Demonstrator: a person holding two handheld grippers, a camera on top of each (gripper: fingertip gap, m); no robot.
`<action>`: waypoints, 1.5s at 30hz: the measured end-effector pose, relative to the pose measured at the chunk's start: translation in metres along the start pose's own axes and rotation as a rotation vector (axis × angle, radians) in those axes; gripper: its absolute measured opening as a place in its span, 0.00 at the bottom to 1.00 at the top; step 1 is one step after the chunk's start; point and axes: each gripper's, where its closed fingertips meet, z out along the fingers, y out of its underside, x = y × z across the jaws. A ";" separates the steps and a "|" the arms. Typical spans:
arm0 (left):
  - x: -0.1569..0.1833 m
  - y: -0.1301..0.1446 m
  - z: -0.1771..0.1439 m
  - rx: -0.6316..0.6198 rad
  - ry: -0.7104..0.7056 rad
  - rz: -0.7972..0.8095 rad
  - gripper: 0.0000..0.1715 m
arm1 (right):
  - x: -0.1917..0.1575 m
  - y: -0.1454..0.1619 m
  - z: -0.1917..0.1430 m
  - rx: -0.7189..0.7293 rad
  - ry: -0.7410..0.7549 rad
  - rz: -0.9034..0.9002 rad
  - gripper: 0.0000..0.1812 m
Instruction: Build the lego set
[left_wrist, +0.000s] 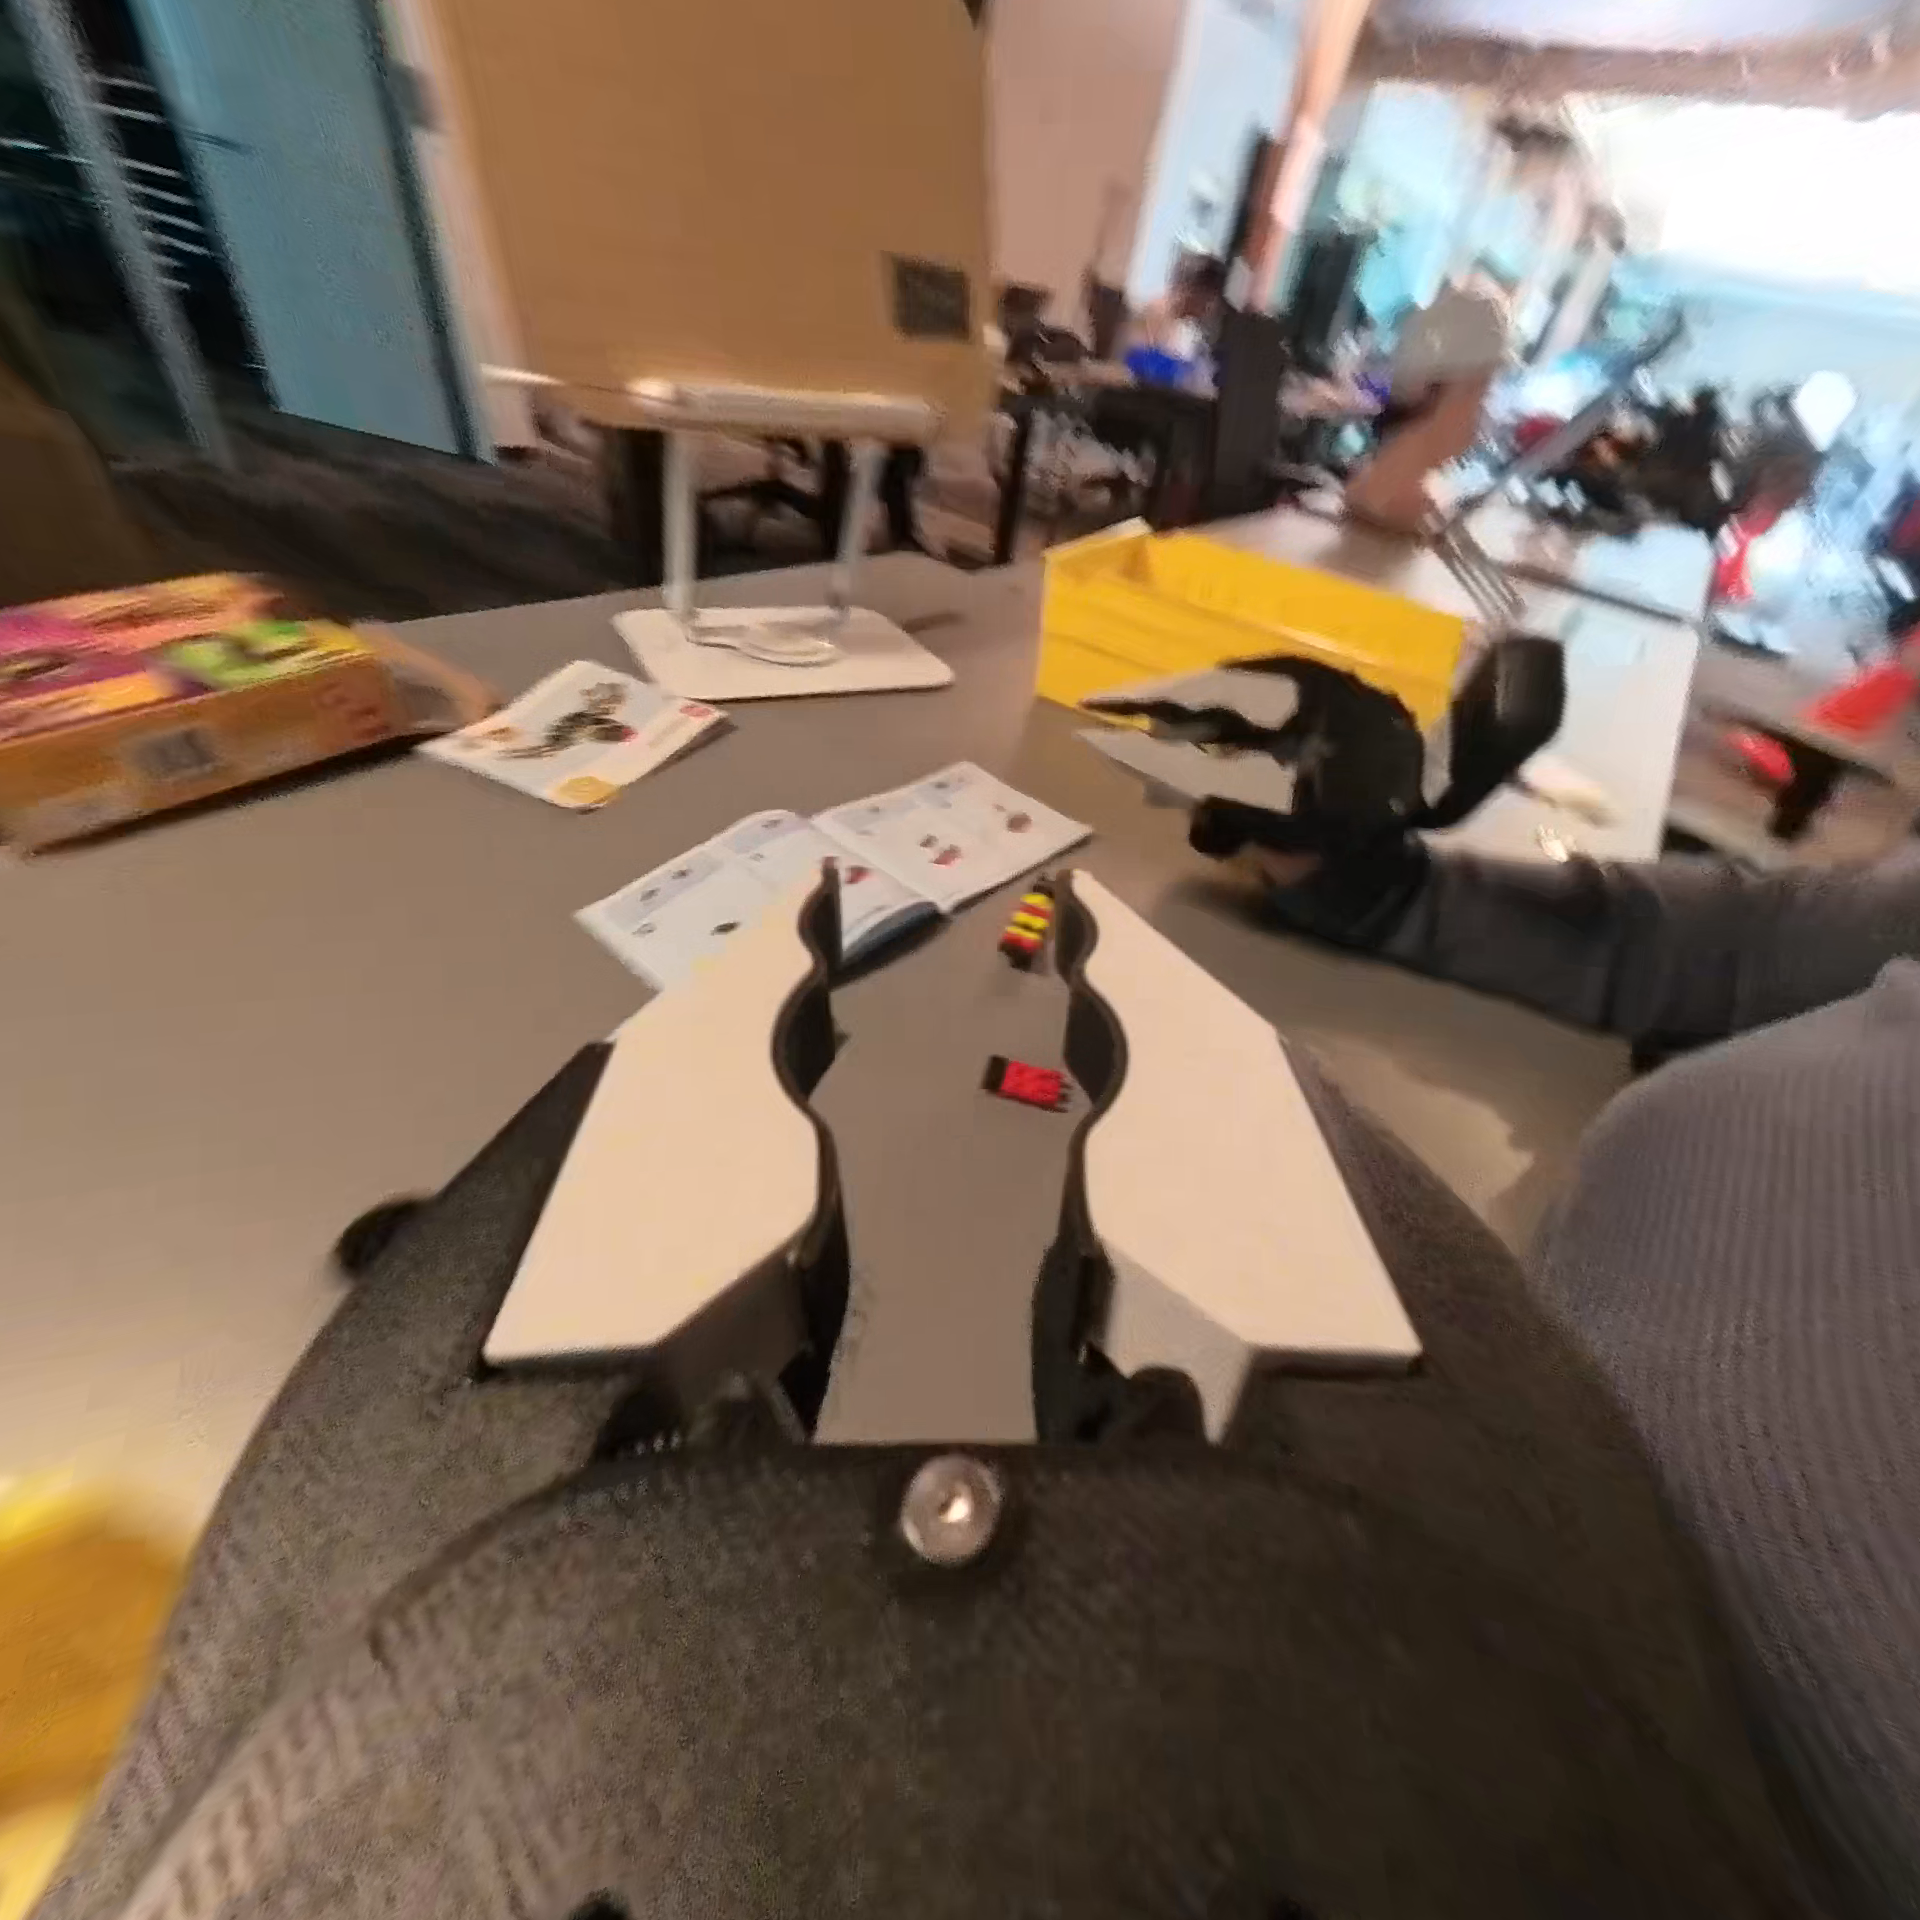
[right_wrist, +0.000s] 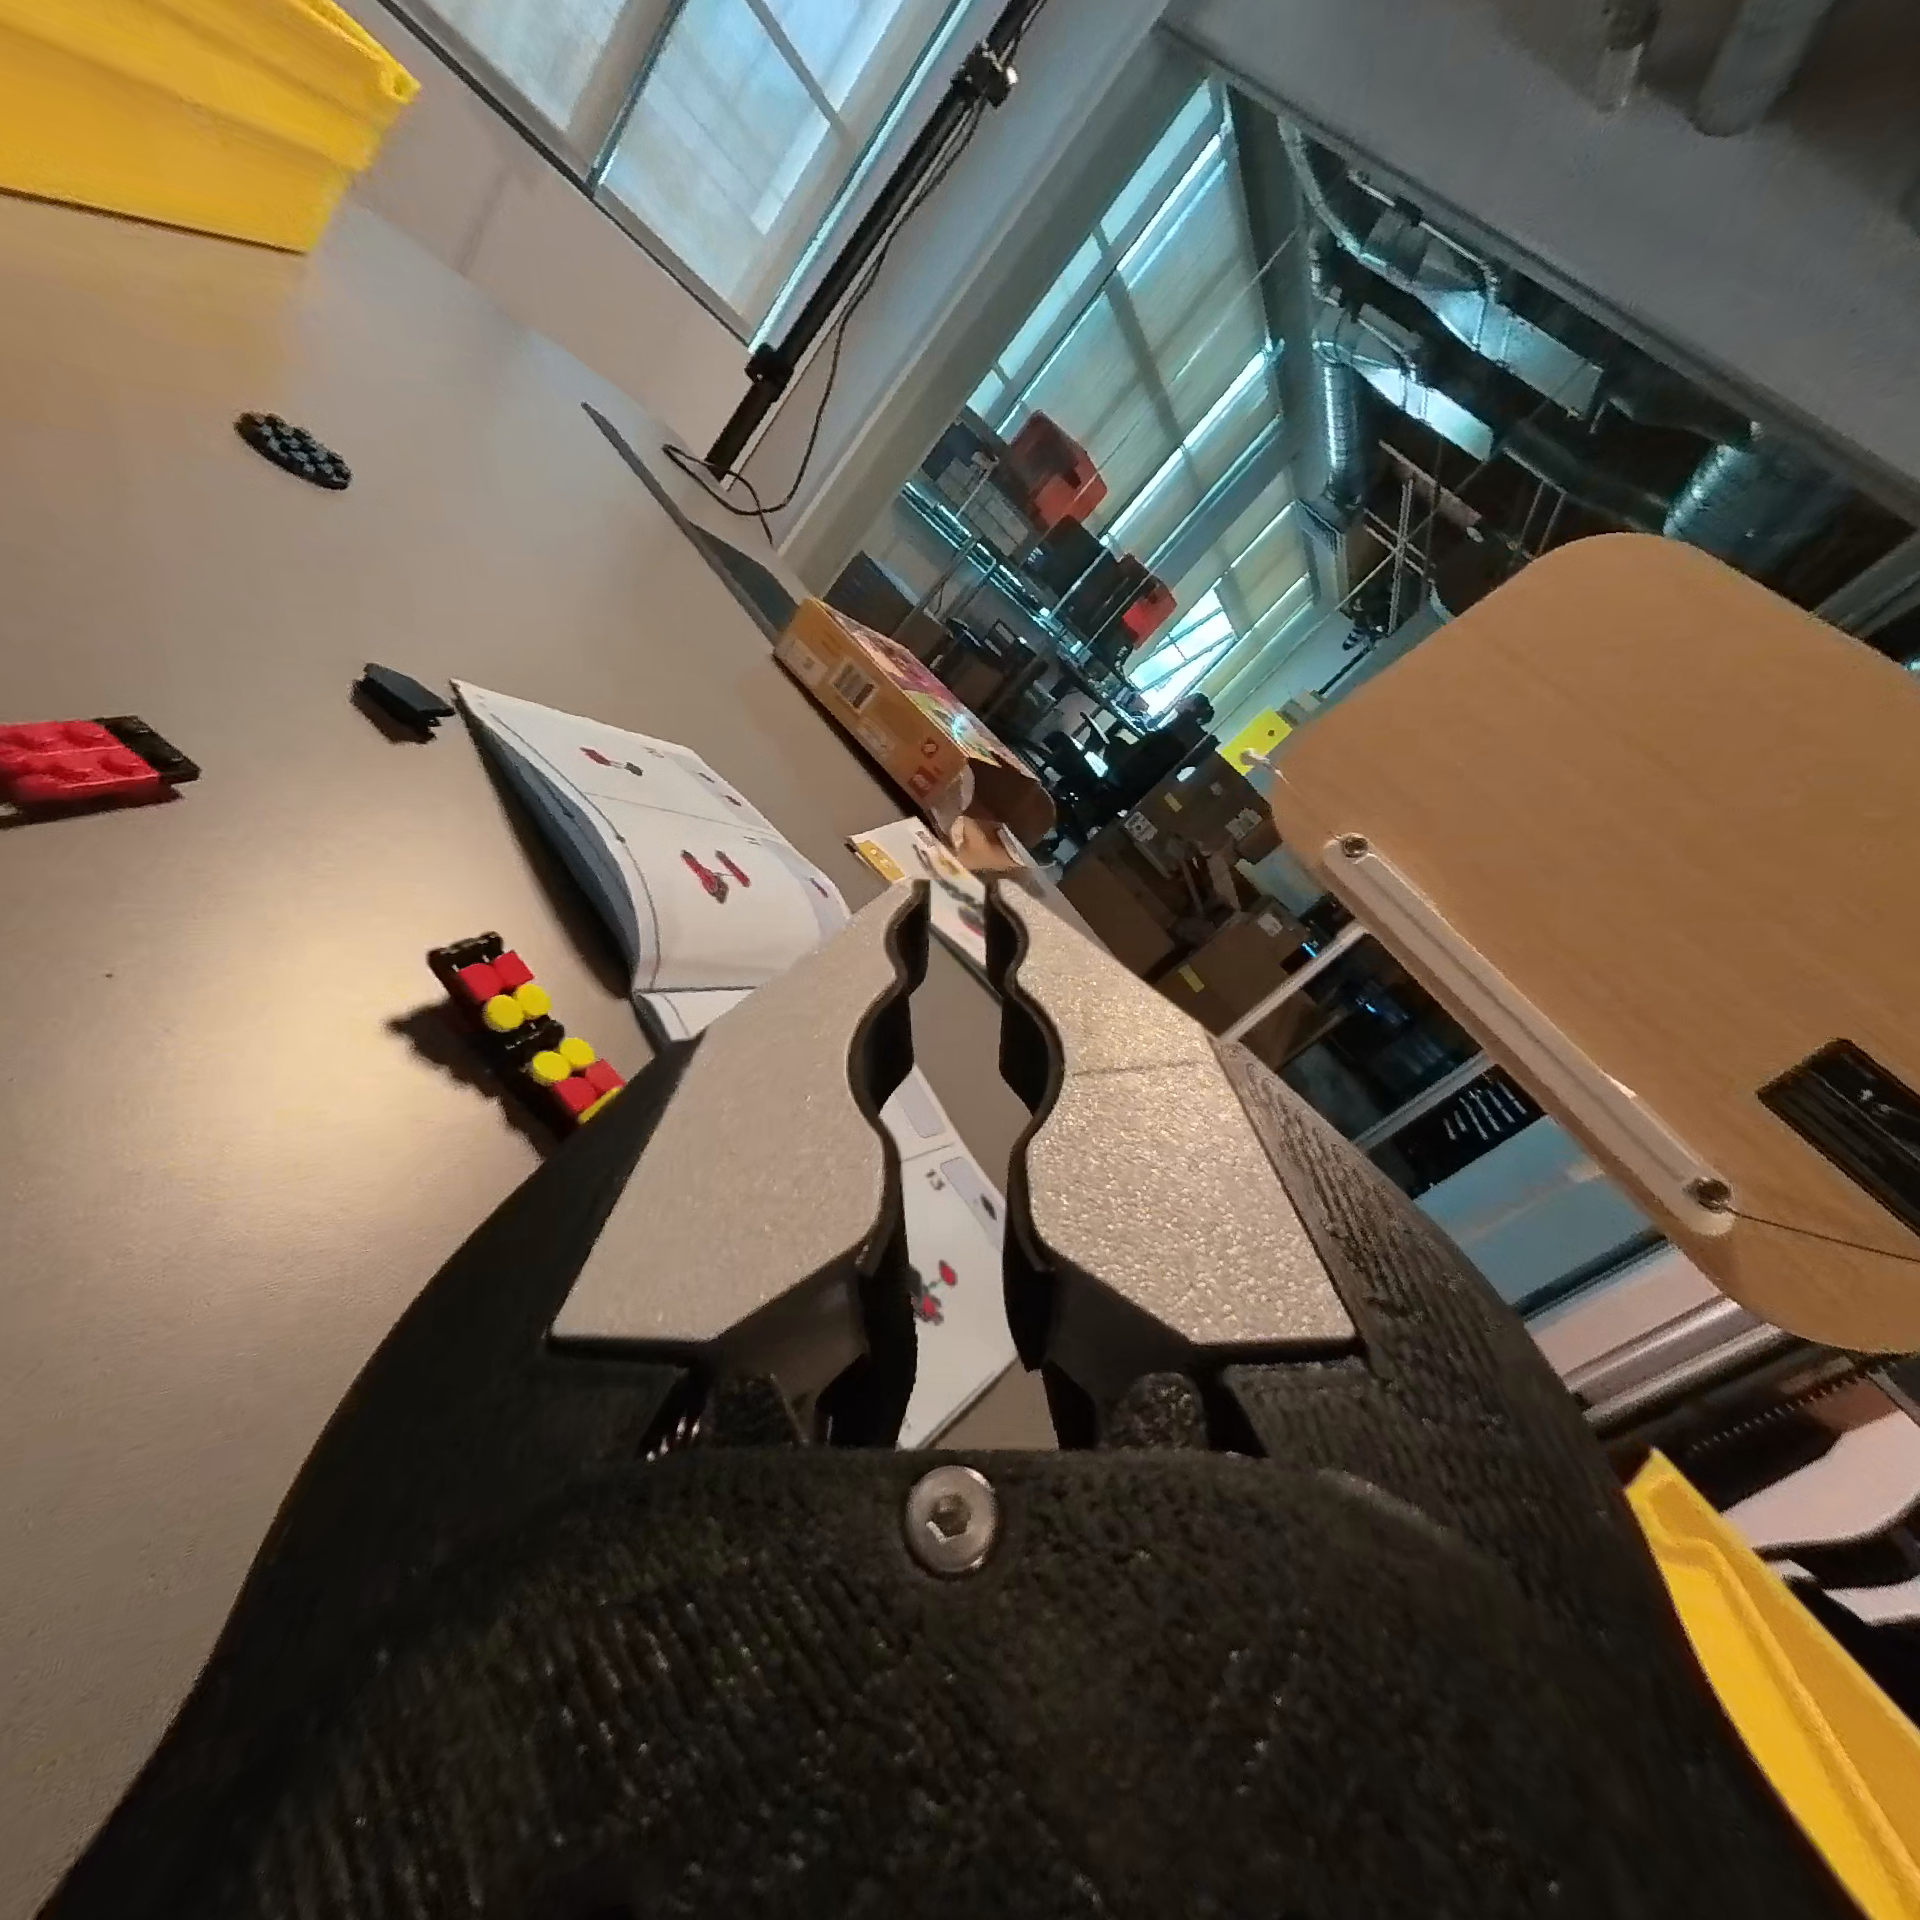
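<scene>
A small black strip with red and yellow studs (left_wrist: 1029, 920) lies on the grey table (left_wrist: 312, 987) next to my left gripper's right fingertip. It also shows in the right wrist view (right_wrist: 525, 1029), left of my right gripper. A red plate joined to a black piece (left_wrist: 1023, 1081) lies between the left fingers, and it shows in the right wrist view too (right_wrist: 83, 764). My left gripper (left_wrist: 951, 894) is open and empty above the table. My right gripper (right_wrist: 956, 899) is tilted, with the jaws a narrow gap apart and nothing in them. It shows blurred in the left wrist view (left_wrist: 1299, 748).
An open instruction booklet (left_wrist: 831, 873) (right_wrist: 665, 831) lies ahead, with a second booklet (left_wrist: 577, 743) and the set's box (left_wrist: 156, 696) (right_wrist: 894, 707) beyond. A yellow bin (left_wrist: 1247, 623) (right_wrist: 187, 114) stands behind. A black round piece (right_wrist: 293, 449) and a small black piece (right_wrist: 400, 701) lie loose. A wooden board on a stand (right_wrist: 1621, 883) is close on the right. The tips of one gripper are about 25 cm away from the tips of the other. Left tips and right tips are each some 15 cm from the black piece (left_wrist: 1023, 1081). It is also in sight in the right wrist view (right_wrist: 76, 747).
</scene>
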 end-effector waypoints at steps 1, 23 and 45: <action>-0.015 -0.002 -0.020 0.029 -0.071 -0.046 0.23 | -0.002 0.000 0.001 -0.001 -0.009 0.003 0.04; -0.249 0.040 -0.176 -0.515 -0.539 -0.257 0.16 | -0.022 -0.001 0.007 -0.011 -0.083 -0.070 0.05; -0.295 0.113 -0.138 -1.004 -0.455 -0.156 0.09 | -0.026 0.000 0.009 -0.017 -0.099 -0.091 0.05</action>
